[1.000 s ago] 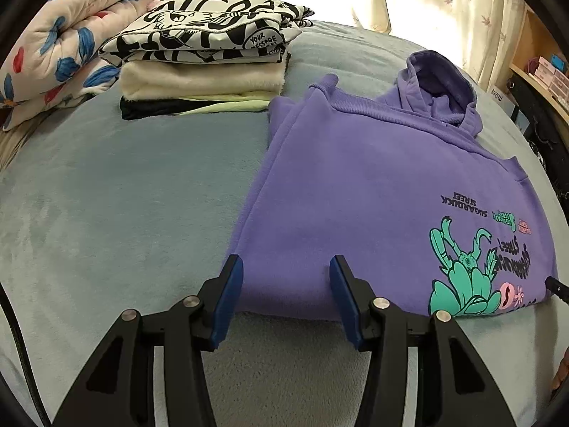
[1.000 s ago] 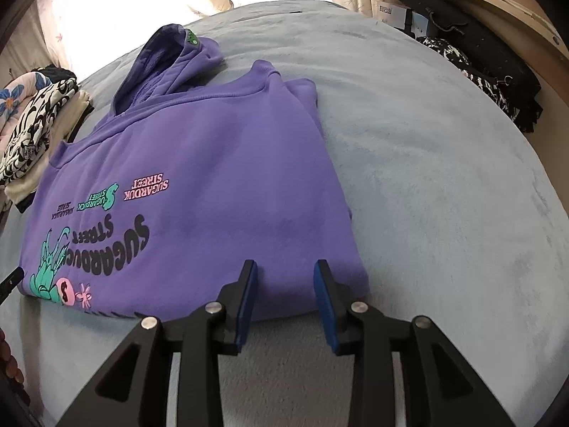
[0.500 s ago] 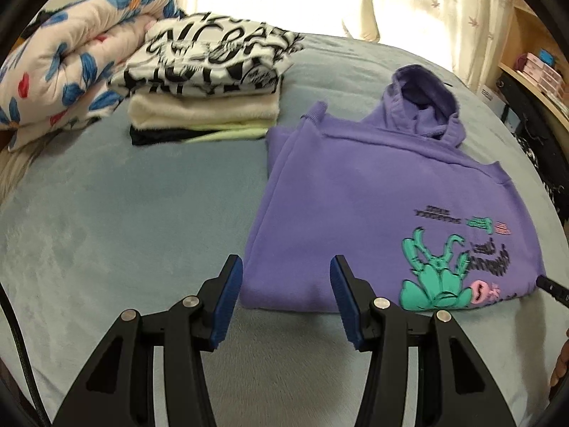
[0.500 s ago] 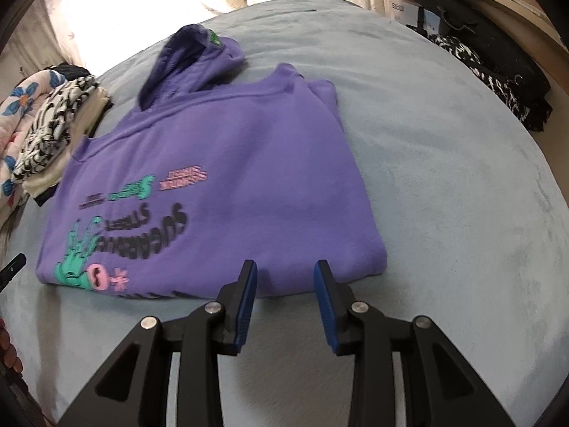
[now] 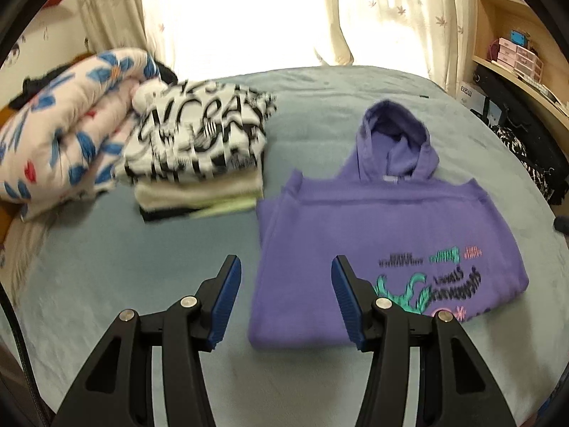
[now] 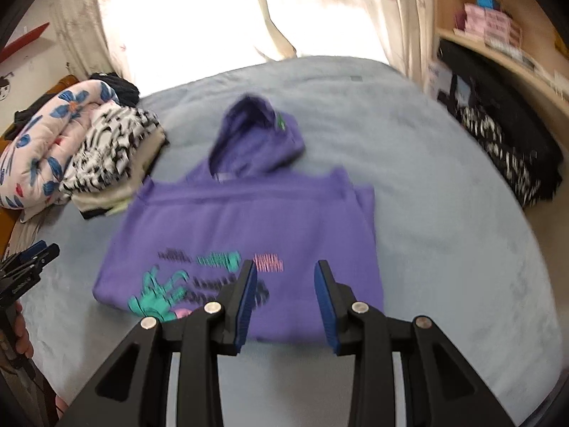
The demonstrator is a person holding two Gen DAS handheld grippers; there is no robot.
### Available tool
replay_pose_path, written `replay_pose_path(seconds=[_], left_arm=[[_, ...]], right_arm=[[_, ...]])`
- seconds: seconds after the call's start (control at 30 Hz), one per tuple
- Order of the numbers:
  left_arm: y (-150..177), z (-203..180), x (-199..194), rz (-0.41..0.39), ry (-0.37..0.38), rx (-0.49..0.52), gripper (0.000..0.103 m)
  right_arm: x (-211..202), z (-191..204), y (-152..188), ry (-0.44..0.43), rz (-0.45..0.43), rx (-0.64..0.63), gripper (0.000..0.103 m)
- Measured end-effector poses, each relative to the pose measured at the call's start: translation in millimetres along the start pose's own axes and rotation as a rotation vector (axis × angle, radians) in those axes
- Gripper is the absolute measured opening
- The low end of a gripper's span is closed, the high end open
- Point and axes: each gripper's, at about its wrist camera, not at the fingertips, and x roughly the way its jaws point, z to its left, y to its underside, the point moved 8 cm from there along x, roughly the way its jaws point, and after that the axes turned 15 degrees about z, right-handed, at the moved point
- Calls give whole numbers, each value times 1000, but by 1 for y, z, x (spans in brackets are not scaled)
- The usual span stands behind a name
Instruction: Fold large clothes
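A purple hoodie (image 5: 373, 220) lies folded flat on the grey-blue bed, hood toward the window, green and pink print on its near part. In the right wrist view the same hoodie (image 6: 249, 220) fills the middle. My left gripper (image 5: 286, 291) hangs open in the air above the hoodie's near left corner, nothing between its blue pads. My right gripper (image 6: 286, 291) is open too, above the hoodie's near right part, holding nothing. The left gripper's tip (image 6: 32, 259) shows at the left edge of the right wrist view.
A stack of folded clothes (image 5: 199, 153) topped by a black-and-white garment sits left of the hoodie. A floral quilt (image 5: 60, 131) lies beyond it. Dark patterned cloth (image 6: 505, 153) hangs off the bed's right edge below wooden shelves (image 5: 515, 57). Curtains (image 5: 384, 10) back the bed (image 5: 106, 249).
Both grippers have risen away from the hoodie's near edge, still open. The hoodie stays flat on the bed and looks smaller and farther below.
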Motion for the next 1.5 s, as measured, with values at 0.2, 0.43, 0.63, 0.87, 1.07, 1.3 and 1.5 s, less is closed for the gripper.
replay_pose_path(seconds=[0.2,0.43,0.63,0.87,1.07,1.3,1.5], left_arm=[[-71,3,-29,-42,-40,45,61],[-163,-7,-31,-68,-52,77,62],[-235,-28,21,-34,3,35,63],[-257,-60,153,112,-12,23,63],[-251,-82,250,234,45,5,63],[-245,-110,305,274,112,42,63],[-235,-127,315,277,179,89,63]], right_arm=[[-50,1,-75,42,-94,-21,45],[-59,-7,-159,75,-141,13,51],[-13,-18,-223,80,-119,88,51],[93,-19,-268,57,-27,129,51],[185,-38,-287,43,78,187,51],[258,-54,-295,-70,151,271,51],[301,-29,-298,-157,216,210,52]])
